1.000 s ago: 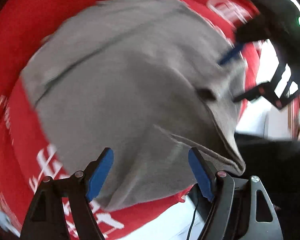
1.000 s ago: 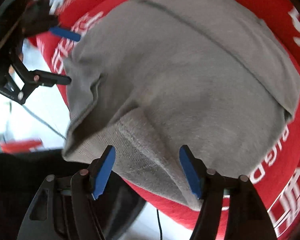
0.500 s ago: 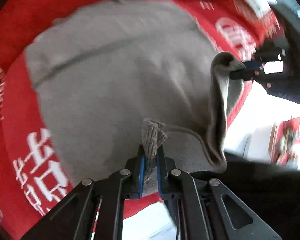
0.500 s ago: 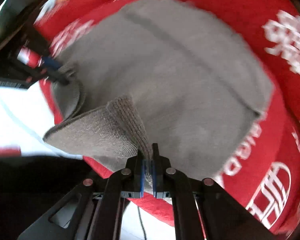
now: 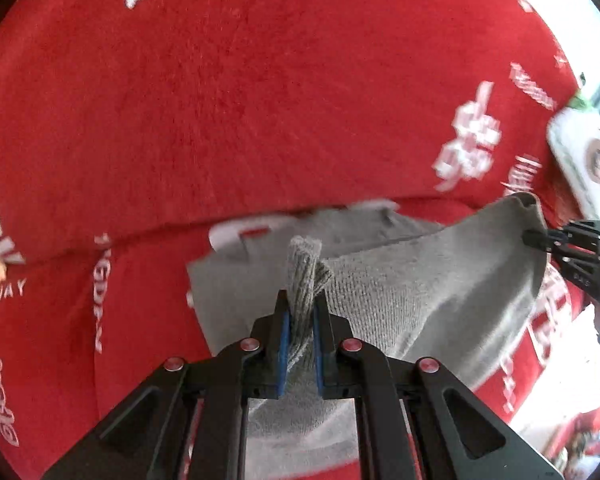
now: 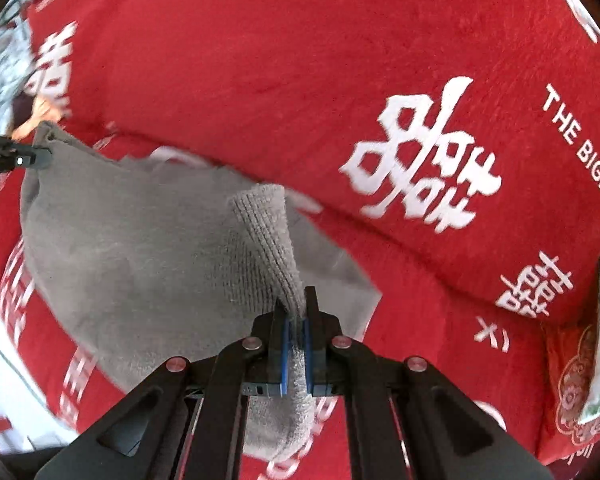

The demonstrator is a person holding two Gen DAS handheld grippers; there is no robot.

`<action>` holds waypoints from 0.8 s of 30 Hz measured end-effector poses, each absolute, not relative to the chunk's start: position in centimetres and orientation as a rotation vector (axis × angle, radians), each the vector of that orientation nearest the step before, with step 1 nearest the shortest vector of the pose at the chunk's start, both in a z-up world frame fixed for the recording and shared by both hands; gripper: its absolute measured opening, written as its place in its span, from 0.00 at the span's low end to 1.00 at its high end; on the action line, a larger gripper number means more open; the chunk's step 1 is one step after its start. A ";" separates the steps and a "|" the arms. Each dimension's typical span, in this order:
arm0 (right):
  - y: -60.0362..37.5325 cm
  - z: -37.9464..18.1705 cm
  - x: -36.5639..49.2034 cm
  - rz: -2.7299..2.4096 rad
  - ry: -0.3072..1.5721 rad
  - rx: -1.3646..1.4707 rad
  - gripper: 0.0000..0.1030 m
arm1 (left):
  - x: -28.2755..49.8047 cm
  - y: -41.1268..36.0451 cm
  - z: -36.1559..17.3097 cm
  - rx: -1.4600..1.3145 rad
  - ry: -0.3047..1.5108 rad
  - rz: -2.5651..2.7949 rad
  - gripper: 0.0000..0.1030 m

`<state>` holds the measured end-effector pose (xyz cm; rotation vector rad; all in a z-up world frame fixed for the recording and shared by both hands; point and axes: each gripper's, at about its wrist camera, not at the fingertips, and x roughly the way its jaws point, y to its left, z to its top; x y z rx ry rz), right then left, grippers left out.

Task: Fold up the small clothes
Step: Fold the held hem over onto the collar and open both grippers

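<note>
Pinching a ribbed edge of the grey garment (image 5: pixel 400 292), the left gripper (image 5: pixel 300 320) is holding its blue pads (image 5: pixel 285 344) nearly together, only the thickness of the knit parting them; a bunched tuft of fabric is sticking up past the fingertips; the right gripper (image 6: pixel 296 320) is clamping another ribbed corner in the same way, with cloth trailing down between its fingers; the garment is hanging stretched between the two tools, raised off the red blanket (image 6: pixel 300 80) with white characters, its lower part sagging toward the blanket; in the left view the right gripper is showing at the far right edge, gripping the garment's far corner; a white packet (image 5: pixel 580 160) is lying on the blanket beyond that.
</note>
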<state>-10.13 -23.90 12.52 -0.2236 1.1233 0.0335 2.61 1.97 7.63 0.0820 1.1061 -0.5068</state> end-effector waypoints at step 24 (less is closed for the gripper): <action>-31.2 -3.5 0.0 -0.047 1.420 0.136 0.17 | 10.7 1.2 -3.5 0.102 1.221 -0.161 0.11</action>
